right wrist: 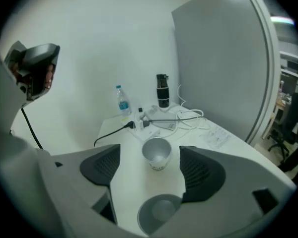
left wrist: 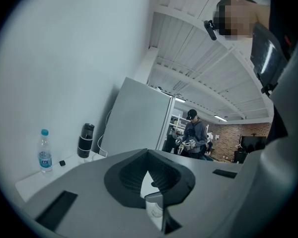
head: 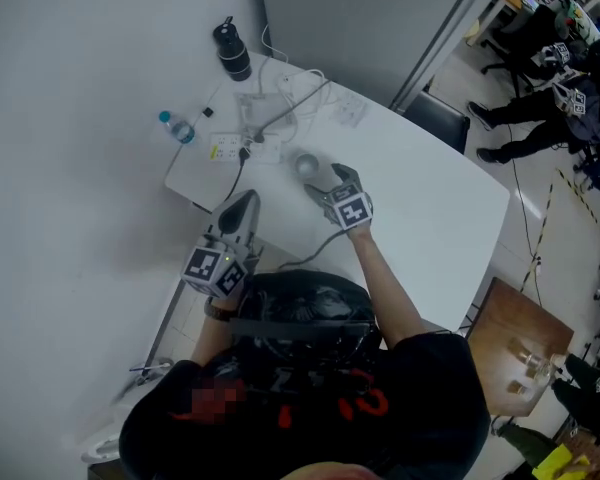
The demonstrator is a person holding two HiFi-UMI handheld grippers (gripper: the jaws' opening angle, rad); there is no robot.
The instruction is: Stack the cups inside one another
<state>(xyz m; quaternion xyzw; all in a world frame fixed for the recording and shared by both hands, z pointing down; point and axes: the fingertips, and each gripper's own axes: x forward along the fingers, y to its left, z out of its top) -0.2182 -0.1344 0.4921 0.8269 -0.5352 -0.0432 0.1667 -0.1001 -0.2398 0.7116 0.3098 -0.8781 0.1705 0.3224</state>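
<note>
A silver cup (head: 307,165) (right wrist: 156,152) stands upright on the white table (head: 430,218), mouth up. A second silver cup (right wrist: 160,213) sits closer in, low in the right gripper view, partly hidden under the right jaw. My right gripper (head: 328,183) (right wrist: 151,157) hovers just short of the far cup and tilts down, its jaws wide open and its pads (right wrist: 201,170) touching nothing. My left gripper (head: 242,206) (left wrist: 148,170) is by the table's near left edge, shut. A sliver of a cup (left wrist: 155,209) shows through the narrow gap between its jaws.
At the far end of the table are a power strip with a black cable (head: 248,150), white cords (right wrist: 188,117), a water bottle (head: 177,128) (right wrist: 122,101), a black flask (head: 233,51) (right wrist: 162,90) and a paper sheet (right wrist: 216,135). People stand across the room (left wrist: 192,135).
</note>
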